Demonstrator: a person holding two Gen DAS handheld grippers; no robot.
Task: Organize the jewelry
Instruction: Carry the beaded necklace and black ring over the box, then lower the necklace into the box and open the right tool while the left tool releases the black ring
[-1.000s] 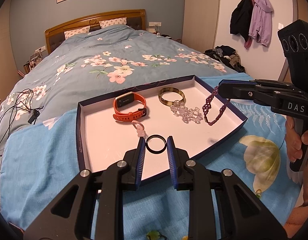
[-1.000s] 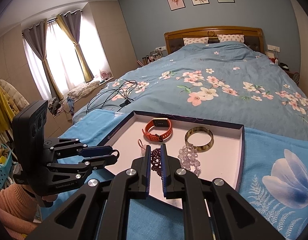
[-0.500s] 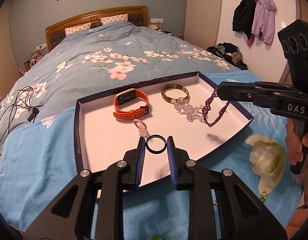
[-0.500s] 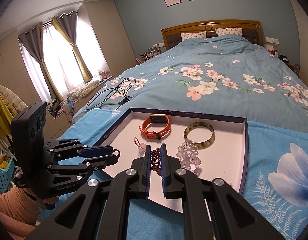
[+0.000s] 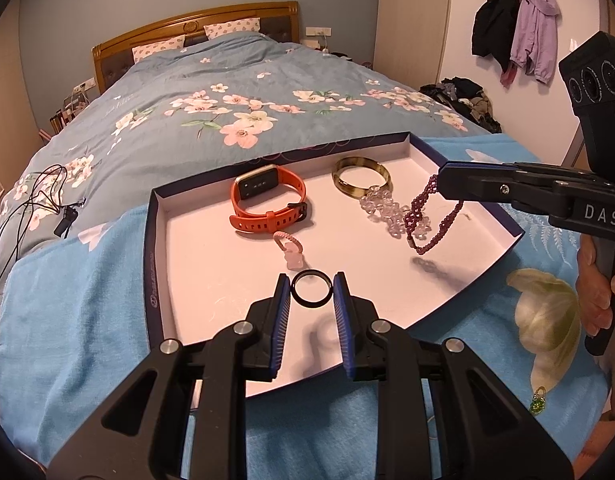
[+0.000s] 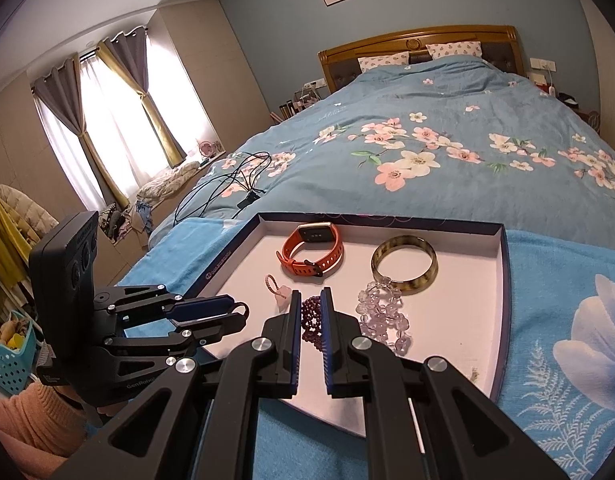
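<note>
Four pieces lie placed in the tray (image 5: pixel 503 222) on the bed; two remain airborne above it — left claw (image 5: pixel 310 289) closed on black ring (image 5: pixel 310 289), right claw (image 6: pixel 310 312) clamped on purple bead bracelet (image 5: pixel 421 216) — while a green trinket (image 5: pixel 538 400) is left outside.

I read "DAS" in white caps on the side of the right gripper (image 5: pixel 439 182), seen from the left wrist cam. From the right wrist cam, "GenRobo…" shows on the left gripper (image 6: pixel 237 314) body, rest cut off. Tray (image 6: pixel 221 262) wall has a small logo + lettering, too small to read. Watch (image 6: pixel 313 250) screen marks unreadable.
</note>
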